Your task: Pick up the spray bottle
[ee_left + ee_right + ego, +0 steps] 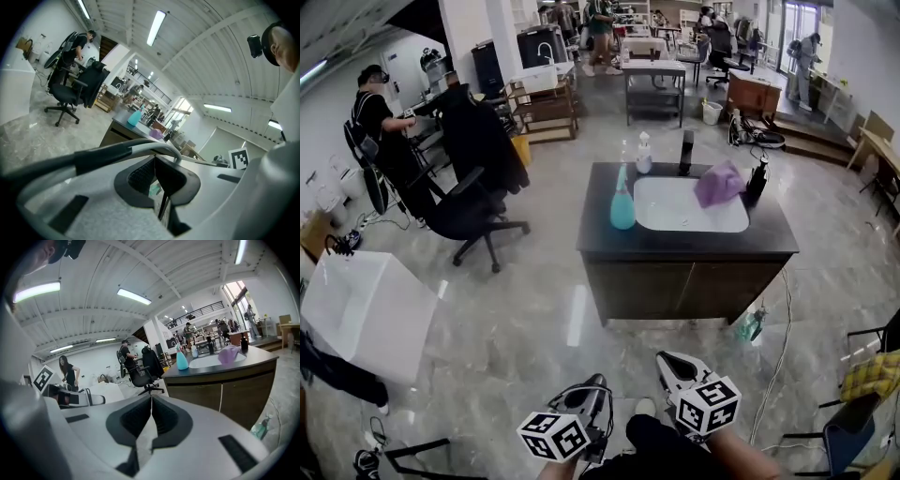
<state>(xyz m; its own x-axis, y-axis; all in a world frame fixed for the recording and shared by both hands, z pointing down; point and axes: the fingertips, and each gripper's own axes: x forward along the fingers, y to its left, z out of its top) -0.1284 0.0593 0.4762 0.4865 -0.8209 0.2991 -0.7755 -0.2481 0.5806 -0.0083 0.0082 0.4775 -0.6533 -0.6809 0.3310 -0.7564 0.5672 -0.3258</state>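
Pointing ahead over bare floor, both claws were empty. The right claw (151,401) had its dark pads pressed into one thin seam, and the left claw (156,164) matched it, pads together on nothing. Beyond the claws came the dark cabinet (684,281), well apart from either. Up on its counter, ahead and slightly left of both claws, the teal spray bottle (622,199) stood upright just beside the left edge of the white basin (689,211), untouched. A white pump bottle (644,155) sat behind it, and a purple cloth (719,183) lay on the basin's far right. Low on the floor, ahead and to the right of the right claw, a greenish bottle (751,325) stood by the cabinet's corner. It might be a sprayer too, though the teal one looked the likelier target. By my read this was the approach, with no grasp begun. Next, one claw would need to reach the counter, spread its jaws wide, rise to the bottle's body and straddle it squarely before squeezing.
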